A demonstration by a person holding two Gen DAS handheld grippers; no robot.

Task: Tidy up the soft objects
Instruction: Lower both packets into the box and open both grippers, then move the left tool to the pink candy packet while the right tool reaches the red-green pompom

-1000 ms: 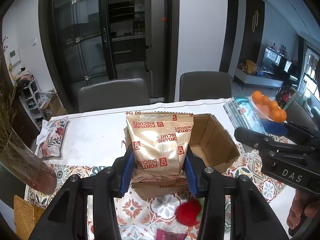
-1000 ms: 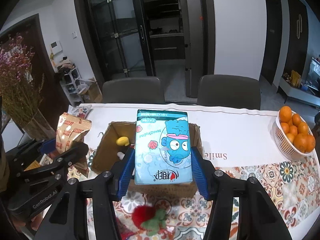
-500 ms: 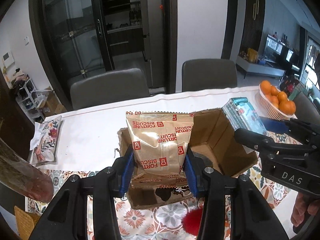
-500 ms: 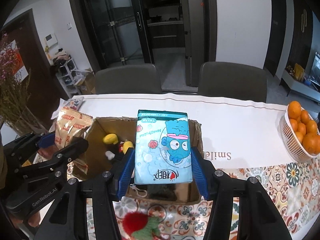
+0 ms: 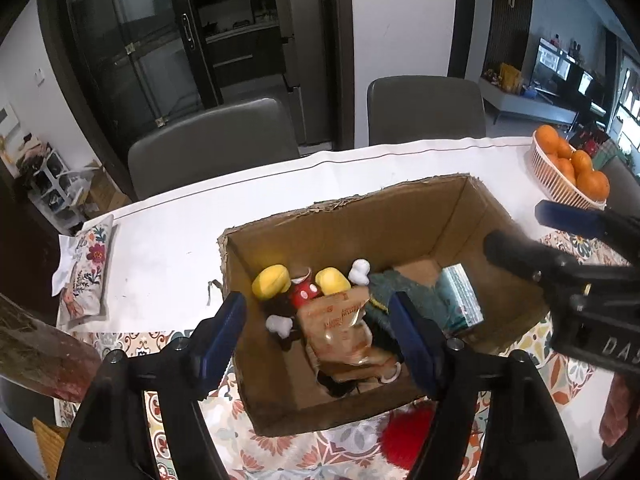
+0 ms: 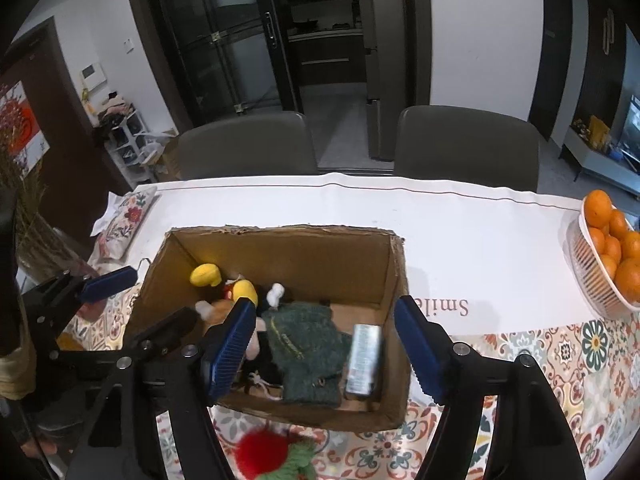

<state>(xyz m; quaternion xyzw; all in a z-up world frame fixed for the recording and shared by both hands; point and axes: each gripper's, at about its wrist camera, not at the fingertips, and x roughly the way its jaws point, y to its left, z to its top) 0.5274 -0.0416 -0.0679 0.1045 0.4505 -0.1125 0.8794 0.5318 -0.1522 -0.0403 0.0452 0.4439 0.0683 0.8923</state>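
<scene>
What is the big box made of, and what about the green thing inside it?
The box looks like plain brown cardboard, matte, with ragged torn top edges. The green thing looks like knitted wool or yarn: fuzzy, ribbed and floppy. It may be a glove.

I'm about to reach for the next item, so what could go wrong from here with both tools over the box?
1. The left tool and right tool, jaws opening and nothing between them, hang close together over the cardboard box; they may collide while withdrawing.
2. The tissue pack leans against the box wall and may topple.
3. The red plush sits by the box's near wall; a low reach could snag that wall.
</scene>
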